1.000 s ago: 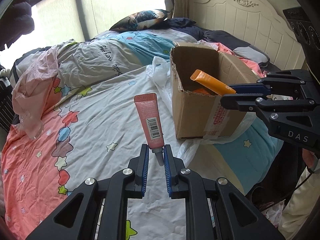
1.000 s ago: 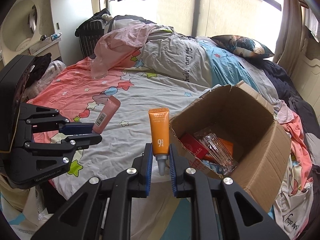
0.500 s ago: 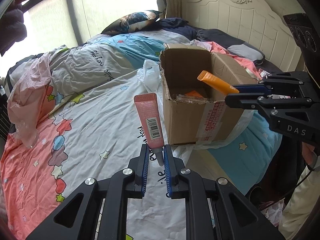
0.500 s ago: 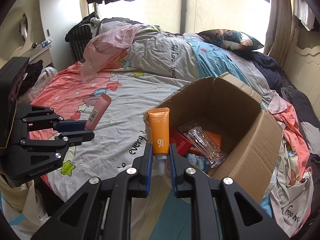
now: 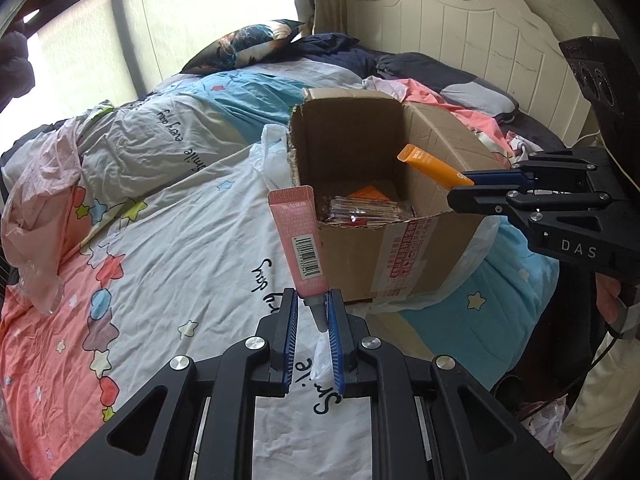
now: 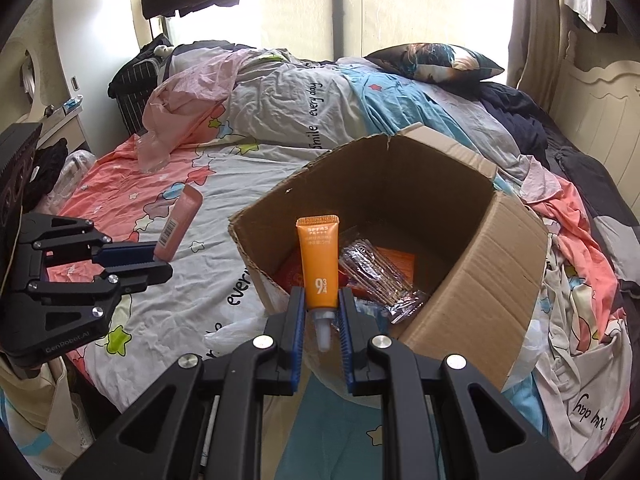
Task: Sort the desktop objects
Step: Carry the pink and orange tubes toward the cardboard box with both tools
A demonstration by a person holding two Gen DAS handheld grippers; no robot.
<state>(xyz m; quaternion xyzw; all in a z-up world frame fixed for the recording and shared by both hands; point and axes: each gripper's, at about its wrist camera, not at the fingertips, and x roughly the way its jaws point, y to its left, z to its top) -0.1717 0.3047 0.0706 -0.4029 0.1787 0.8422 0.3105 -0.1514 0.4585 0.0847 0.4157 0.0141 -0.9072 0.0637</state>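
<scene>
- right gripper [image 6: 319,316] pinching the orange sunscreen tube [image 6: 319,263] right over the cardboard box [image 6: 476,248] rim
- left gripper [image 5: 311,310] clamped on the pink tube [image 5: 297,240], hanging over open bedsheet [image 5: 168,248] beside the box's edge

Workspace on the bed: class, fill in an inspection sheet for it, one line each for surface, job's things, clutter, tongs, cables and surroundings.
Surface: bed sheet with star print and "Smile every day" lettering, wrinkled.
Job's things: open cardboard box on the bed, holding packets; pink tube; orange tube, poised over the box opening.
Clutter: plastic bag beside the box; crumpled pink cloth; pillow.
Tongs: left tongs shut on the pink tube's cap end; right tongs shut on the orange tube's cap end.
Cables: one thin dark cable at the lower right of the left view.
Surroundings: white headboard; bright window.
</scene>
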